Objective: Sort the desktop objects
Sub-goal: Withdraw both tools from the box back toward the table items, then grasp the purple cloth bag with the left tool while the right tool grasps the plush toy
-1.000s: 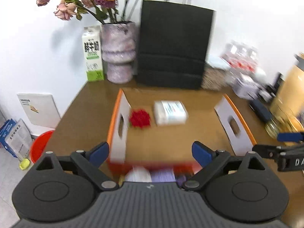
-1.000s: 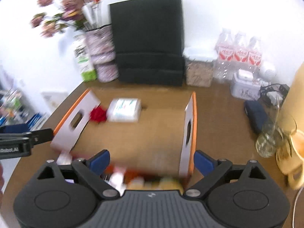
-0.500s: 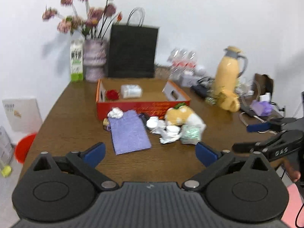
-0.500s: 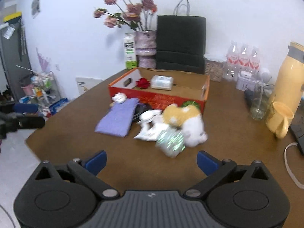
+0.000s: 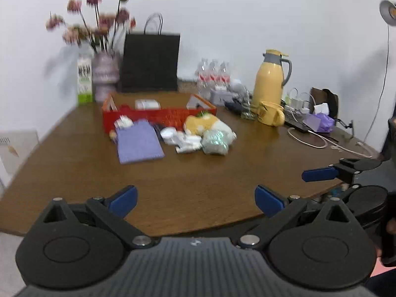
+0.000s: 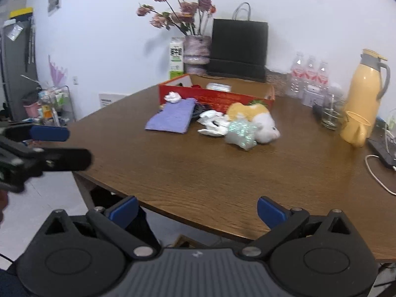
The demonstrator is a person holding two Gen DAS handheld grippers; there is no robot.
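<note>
A red and orange cardboard box (image 5: 158, 115) (image 6: 217, 96) stands mid-table with a white packet (image 5: 147, 104) and a red flower inside. In front of it lies a heap: a purple cloth (image 5: 138, 144) (image 6: 173, 120), a yellow and white plush toy (image 5: 205, 125) (image 6: 257, 118), a shiny green bundle (image 5: 215, 142) (image 6: 241, 136) and white crumpled bits (image 5: 183, 138) (image 6: 212, 123). My left gripper (image 5: 195, 199) and my right gripper (image 6: 196, 209) both hang wide open and empty at the table's near edge, far from the heap.
At the back stand a flower vase (image 6: 196, 54), a milk carton (image 6: 176, 60), a black paper bag (image 6: 237, 52), water bottles (image 6: 309, 74), a yellow jug (image 6: 366, 86) and yellow cup (image 6: 355, 128). Cables (image 5: 321, 143) lie at the right. Bare wood lies between me and the heap.
Both grippers pulled back from above the box to the table's near edge; the whole table and the heap came into view. Each gripper shows at the side of the other's view.
</note>
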